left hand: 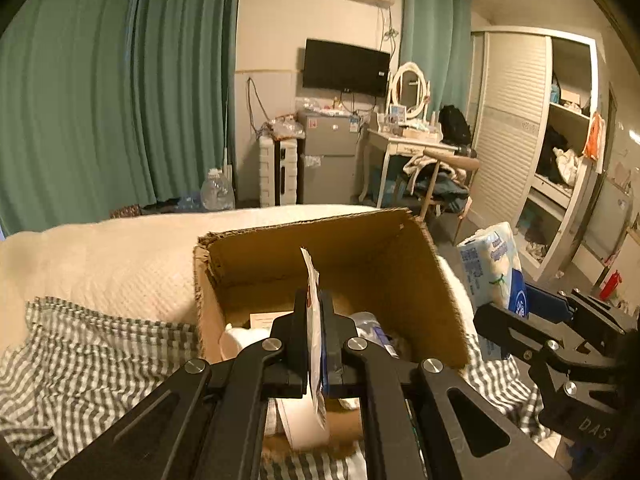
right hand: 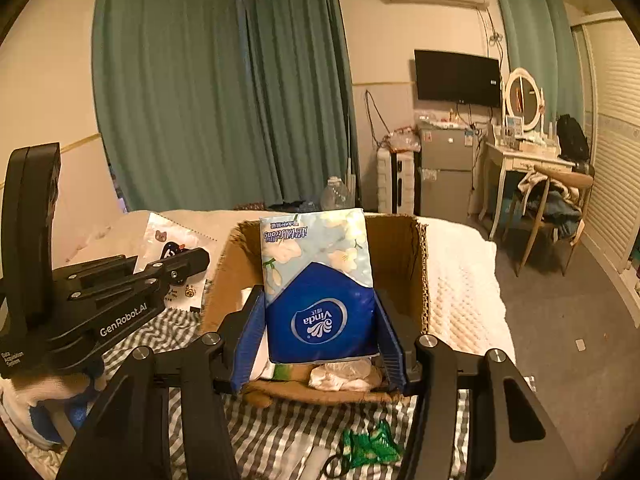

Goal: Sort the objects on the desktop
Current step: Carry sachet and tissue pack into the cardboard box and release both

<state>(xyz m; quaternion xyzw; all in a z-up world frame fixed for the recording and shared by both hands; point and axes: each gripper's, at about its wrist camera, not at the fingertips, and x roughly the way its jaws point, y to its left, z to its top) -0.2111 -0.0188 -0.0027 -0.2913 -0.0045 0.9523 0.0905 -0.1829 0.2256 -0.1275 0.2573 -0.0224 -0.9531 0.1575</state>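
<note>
Both grippers loaded over the cardboard box (left hand: 320, 248)
Left gripper (left hand: 314, 344) pinches a flat packet (left hand: 313, 300); right gripper (right hand: 320, 332) clamps a tissue pack (right hand: 318, 280).

Green curtains (left hand: 120, 92) hang behind the bed — a black television (left hand: 345, 67) is on the wall above a small grey fridge (left hand: 328, 156), beside a white dressing table (left hand: 404, 144).

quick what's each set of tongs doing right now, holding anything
Left tongs: shut on a thin flat packet, held over the cardboard box.
Right tongs: shut on a Vinda tissue pack.
</note>
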